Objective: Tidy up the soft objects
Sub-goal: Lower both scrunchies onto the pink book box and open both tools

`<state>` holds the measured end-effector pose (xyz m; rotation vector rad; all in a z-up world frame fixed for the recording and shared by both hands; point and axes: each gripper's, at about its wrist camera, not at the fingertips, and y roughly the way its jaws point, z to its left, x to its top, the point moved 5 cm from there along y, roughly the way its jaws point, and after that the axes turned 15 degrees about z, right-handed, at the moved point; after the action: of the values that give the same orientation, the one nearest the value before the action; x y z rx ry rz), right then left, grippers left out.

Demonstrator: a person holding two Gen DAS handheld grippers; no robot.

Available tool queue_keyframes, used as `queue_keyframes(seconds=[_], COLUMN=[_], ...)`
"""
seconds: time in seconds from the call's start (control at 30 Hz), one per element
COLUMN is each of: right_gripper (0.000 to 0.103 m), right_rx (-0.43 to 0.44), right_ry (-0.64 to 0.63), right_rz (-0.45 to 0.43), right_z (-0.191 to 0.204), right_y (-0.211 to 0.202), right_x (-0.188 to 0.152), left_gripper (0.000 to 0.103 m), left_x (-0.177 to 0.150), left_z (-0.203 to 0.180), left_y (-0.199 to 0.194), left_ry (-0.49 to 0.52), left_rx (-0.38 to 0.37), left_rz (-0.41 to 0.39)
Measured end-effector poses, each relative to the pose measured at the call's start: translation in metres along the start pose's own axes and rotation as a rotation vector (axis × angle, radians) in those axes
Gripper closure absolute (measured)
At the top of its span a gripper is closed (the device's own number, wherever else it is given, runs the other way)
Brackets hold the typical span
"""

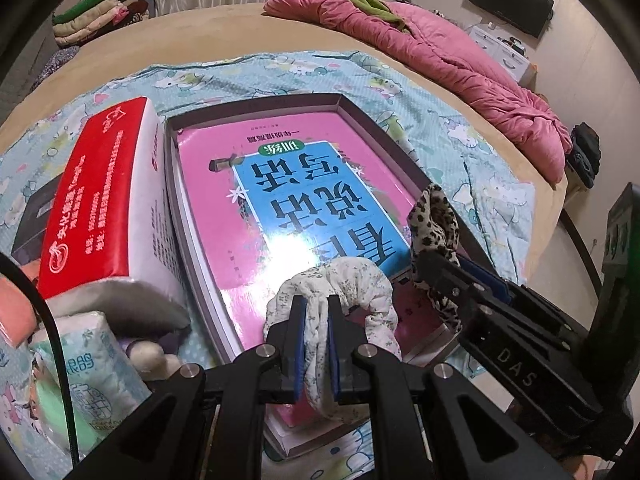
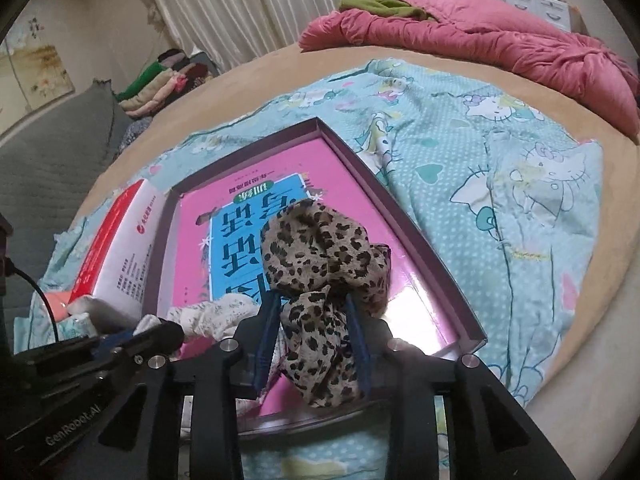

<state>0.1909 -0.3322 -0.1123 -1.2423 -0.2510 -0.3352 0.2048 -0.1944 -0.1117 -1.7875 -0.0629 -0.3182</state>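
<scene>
- Left gripper (image 1: 316,344) pinched tight on a white floral fabric scrunchie (image 1: 344,292); its loop droops onto the glossy pink-and-blue book (image 1: 280,184) near the near edge of the shallow purple cardboard box (image 1: 256,98)
- Right gripper (image 2: 314,344) has its blue pads (image 2: 266,344) spread partway, with the tail of a leopard-print fabric scrunchie (image 2: 320,256) between them; the pads look slack on the cloth, no firm pinch. Its bulk rests on the book toward the box's near right corner
- Box lies on a light-blue cartoon-print sheet (image 2: 480,168) spread on the bed; a red-and-white tissue box (image 1: 104,200) touches the box's left wall
- Step in hand, as judged: setting both scrunchies into the box
- To do it well: part the right pads fully before lifting, or the cloth may snag and drag out
- Lower the white one flat inside the near wall, beside the leopard one, not on it, then release
- The book cover looks slick; place, do not drop
</scene>
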Motion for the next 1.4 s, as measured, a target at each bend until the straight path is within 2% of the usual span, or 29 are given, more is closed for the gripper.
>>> queue_keyframes(seconds=[0.13, 0.27, 0.53, 0.67, 0.87, 0.93, 1.07, 1.13, 1.4], right_gripper=[0.054, 0.047, 0.037, 0.032, 0.029, 0.028, 0.026, 0.026, 0.025], right_rx=[0.033, 0.037, -0.005, -0.035, -0.057, -0.066, -0.076, -0.078, -0.099], right_ry=[0.026, 0.040, 0.064, 0.062, 0.065, 0.067, 0.073, 0.078, 0.049], right_rz=[-0.006, -0.020, -0.052, -0.067, -0.074, -0.078, -0.098, -0.107, -0.123], right_z=[-0.002, -0.004, -0.011, -0.013, -0.014, -0.014, -0.014, -0.014, -0.002], right_y=[-0.002, -0.005, -0.015, -0.020, -0.023, -0.025, -0.032, -0.036, -0.050], right_x=[0.001, 0.001, 0.001, 0.000, 0.000, -0.001, -0.002, -0.002, -0.005], left_gripper=[0.093, 0.092, 0.079, 0.075, 0.063, 0.056, 0.050, 0.043, 0.035], left_x=[-0.002, -0.003, -0.003, -0.003, -0.005, -0.006, -0.010, -0.011, -0.017], left_z=[0.000, 0.000, -0.002, -0.004, -0.006, -0.006, -0.005, -0.004, 0.006], left_y=[0.002, 0.001, -0.004, -0.009, -0.017, -0.021, -0.033, -0.039, -0.060], left_ry=[0.003, 0.003, 0.006, 0.021, 0.031, 0.032, 0.036, 0.031, 0.010], left_rx=[-0.001, -0.009, -0.013, -0.006, -0.002, 0.005, 0.021, 0.030, 0.074], left_rz=[0.006, 0.007, -0.007, -0.022, -0.039, -0.045, -0.071, -0.080, -0.112])
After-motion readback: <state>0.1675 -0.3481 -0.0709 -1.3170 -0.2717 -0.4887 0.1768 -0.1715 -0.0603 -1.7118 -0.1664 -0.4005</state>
